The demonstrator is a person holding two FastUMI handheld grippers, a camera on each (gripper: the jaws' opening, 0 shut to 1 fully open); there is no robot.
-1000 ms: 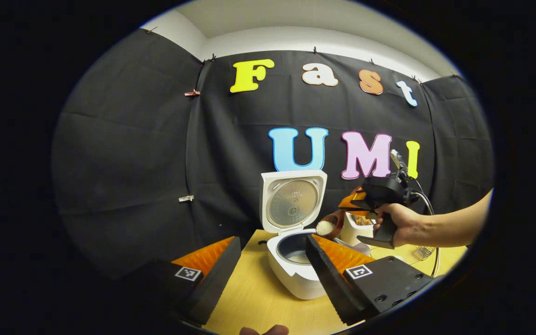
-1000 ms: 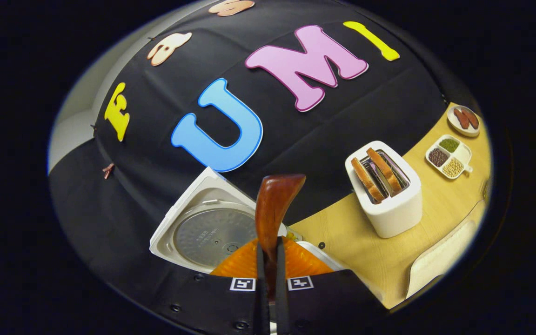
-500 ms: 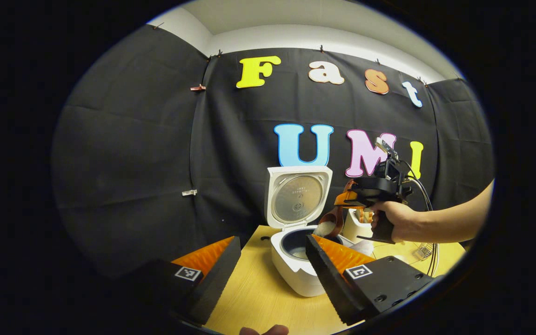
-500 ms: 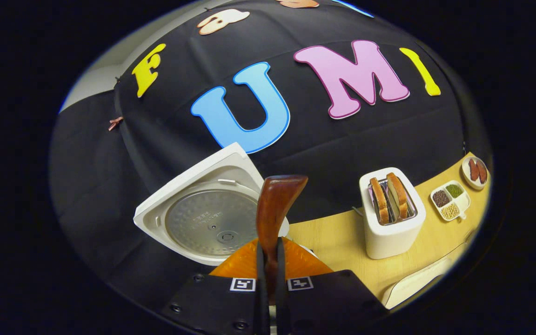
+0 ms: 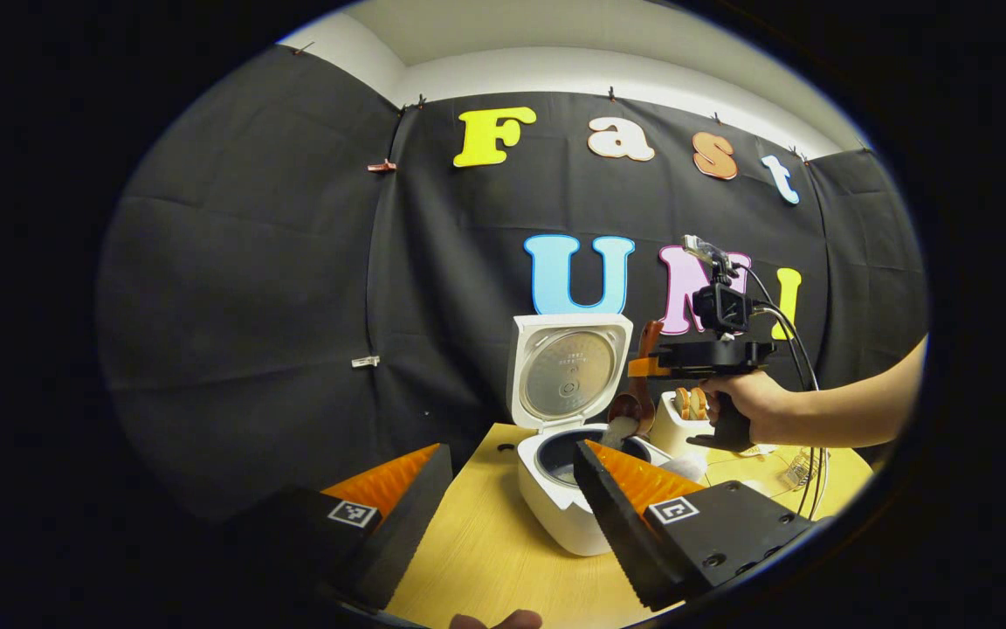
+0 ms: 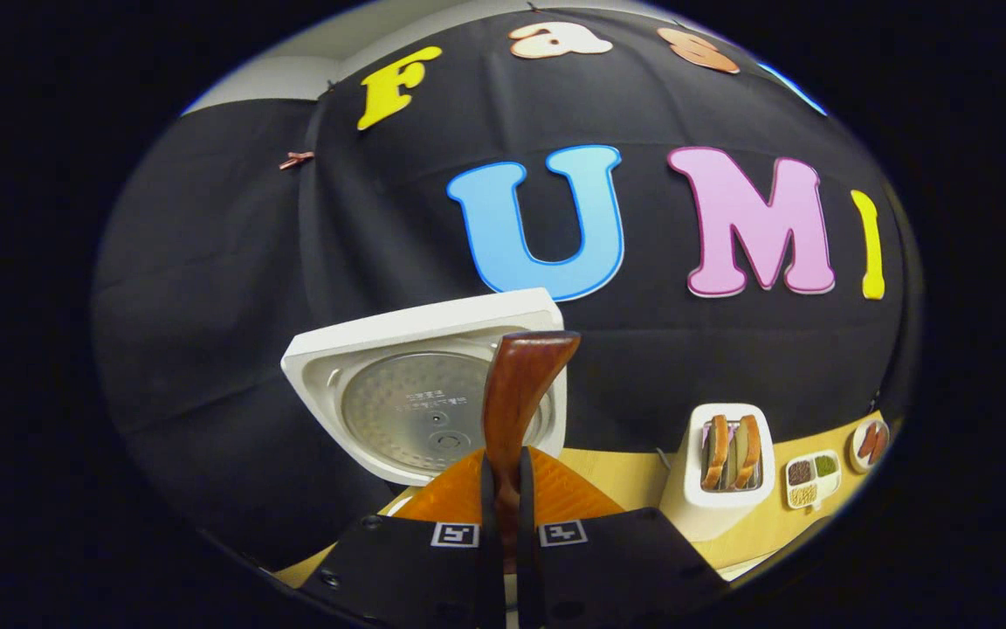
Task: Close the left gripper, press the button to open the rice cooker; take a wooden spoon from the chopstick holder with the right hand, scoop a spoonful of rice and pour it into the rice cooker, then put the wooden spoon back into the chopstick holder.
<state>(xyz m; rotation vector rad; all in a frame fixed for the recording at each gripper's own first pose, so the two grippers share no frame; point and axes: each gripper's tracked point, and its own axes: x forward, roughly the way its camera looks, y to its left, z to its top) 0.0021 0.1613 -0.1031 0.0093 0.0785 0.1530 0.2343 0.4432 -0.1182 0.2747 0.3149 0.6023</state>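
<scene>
Right gripper (image 6: 503,498) grips the wooden spoon (image 6: 516,393), tipping rice into the open rice cooker (image 5: 566,489); left gripper (image 5: 503,515) is released.

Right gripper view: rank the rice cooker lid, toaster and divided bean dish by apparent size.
1. rice cooker lid
2. toaster
3. divided bean dish
The lid is nearer the camera, so its lead may be exaggerated.

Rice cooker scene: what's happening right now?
The rice cooker stands open, lid up. The right gripper is shut on a wooden spoon, held tipped over the pot with rice spilling from its bowl in the left gripper view. The left gripper hangs open, holding nothing. A toaster with bread sits to the side.
</scene>
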